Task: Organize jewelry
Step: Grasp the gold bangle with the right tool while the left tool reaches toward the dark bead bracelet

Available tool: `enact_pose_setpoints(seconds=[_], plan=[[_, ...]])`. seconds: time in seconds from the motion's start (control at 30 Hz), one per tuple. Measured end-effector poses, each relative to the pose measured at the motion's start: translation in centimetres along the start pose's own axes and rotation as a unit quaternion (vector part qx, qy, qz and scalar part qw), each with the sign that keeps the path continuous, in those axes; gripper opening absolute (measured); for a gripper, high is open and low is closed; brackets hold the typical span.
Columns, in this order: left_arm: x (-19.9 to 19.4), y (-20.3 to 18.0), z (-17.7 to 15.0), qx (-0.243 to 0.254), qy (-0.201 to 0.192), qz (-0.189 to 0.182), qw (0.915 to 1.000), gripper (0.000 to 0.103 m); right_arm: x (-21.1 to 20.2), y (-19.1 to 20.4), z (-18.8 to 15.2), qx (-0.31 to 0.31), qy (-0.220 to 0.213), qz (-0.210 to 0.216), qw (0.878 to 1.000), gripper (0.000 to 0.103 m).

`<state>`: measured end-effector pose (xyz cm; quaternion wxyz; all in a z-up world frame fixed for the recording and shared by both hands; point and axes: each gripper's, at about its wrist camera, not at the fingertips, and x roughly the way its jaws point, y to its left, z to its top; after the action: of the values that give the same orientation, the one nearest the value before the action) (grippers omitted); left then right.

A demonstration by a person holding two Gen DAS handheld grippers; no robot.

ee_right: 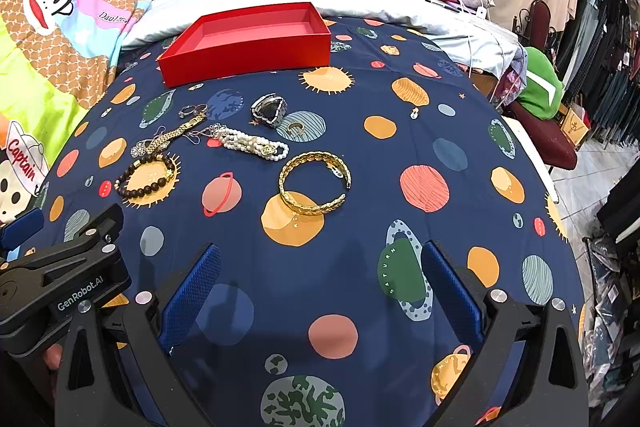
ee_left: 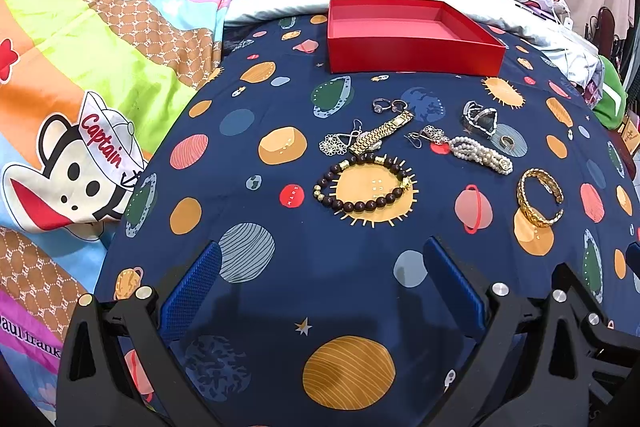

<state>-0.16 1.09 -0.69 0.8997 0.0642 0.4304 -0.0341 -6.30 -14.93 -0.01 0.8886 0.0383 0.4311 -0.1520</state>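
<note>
My left gripper [ee_left: 320,281]: fingers spread wide, nothing between them, hovering over the planet-print sheet [ee_left: 280,155] short of the jewelry.
My right gripper [ee_right: 320,281]: fingers also parted and bare, over the sheet, with the gold cuff just ahead.
Red box [ee_left: 404,35]: open, nothing visible inside, at the far edge of the sheet, beyond all the jewelry.
Dark bead bracelet [ee_left: 362,185]: lying flat in a ring on an orange sun print, nearest my left fingers.
Gold cuff [ee_right: 314,183]: open bangle, off to the right, apart from the rest.
Pearl bracelet [ee_left: 480,153]: bunched strands between the bead bracelet and the cuff.
Gold watch band [ee_left: 384,133]: stretched diagonally, its lower end touching a silver flower earring [ee_left: 332,143].
Rings [ee_left: 386,105]: 2 silver ones together, just beyond the watch band.
Silver bracelet [ee_left: 480,117]: folded into a triangle, with a small gold ring [ee_left: 507,142] just beside it.
My other tool: the left gripper's black body shows at the left edge of the right wrist view.
</note>
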Motion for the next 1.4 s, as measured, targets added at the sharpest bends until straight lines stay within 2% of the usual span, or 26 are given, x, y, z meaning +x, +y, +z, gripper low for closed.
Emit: enact_pose_setpoints(seconds=[0.37, 0.73, 0.93, 1.03, 1.13, 1.27, 1.4], plan=[[0.7, 0.2, 0.1, -0.003, 0.005, -0.008, 1.0, 0.098, 0.8, -0.1, -0.2, -0.004, 0.006, 0.004, 1.0, 0.098], [2.9, 2.5, 0.9, -0.026, 0.011, 0.004, 0.9996, 0.098, 4.5, -1.2, 2.1, -0.002, 0.015, 0.027, 1.0, 0.098], [4.1, 2.8, 1.2, -0.03, 0.021, -0.007, 0.9993, 0.098, 6.9, -0.6, 3.2, -0.019, 0.026, 0.029, 0.999, 0.098], [4.5, 2.5, 1.4, -0.028, 0.025, -0.018, 0.9991, 0.098, 7.6, -0.7, 3.4, -0.016, 0.031, 0.036, 0.999, 0.095], [5.0, 2.1, 1.6, -0.023, 0.029, -0.021, 0.9991, 0.098, 8.4, -0.9, 3.4, -0.01, 0.044, 0.044, 0.998, 0.086], [5.7, 1.6, 1.8, -0.02, 0.036, -0.026, 0.9988, 0.098, 8.4, -0.8, 3.6, -0.012, 0.037, 0.043, 0.998, 0.081], [6.1, 1.1, 1.9, -0.015, 0.036, -0.033, 0.9987, 0.098, 8.5, -1.0, 3.9, -0.012, 0.033, 0.045, 0.998, 0.068]])
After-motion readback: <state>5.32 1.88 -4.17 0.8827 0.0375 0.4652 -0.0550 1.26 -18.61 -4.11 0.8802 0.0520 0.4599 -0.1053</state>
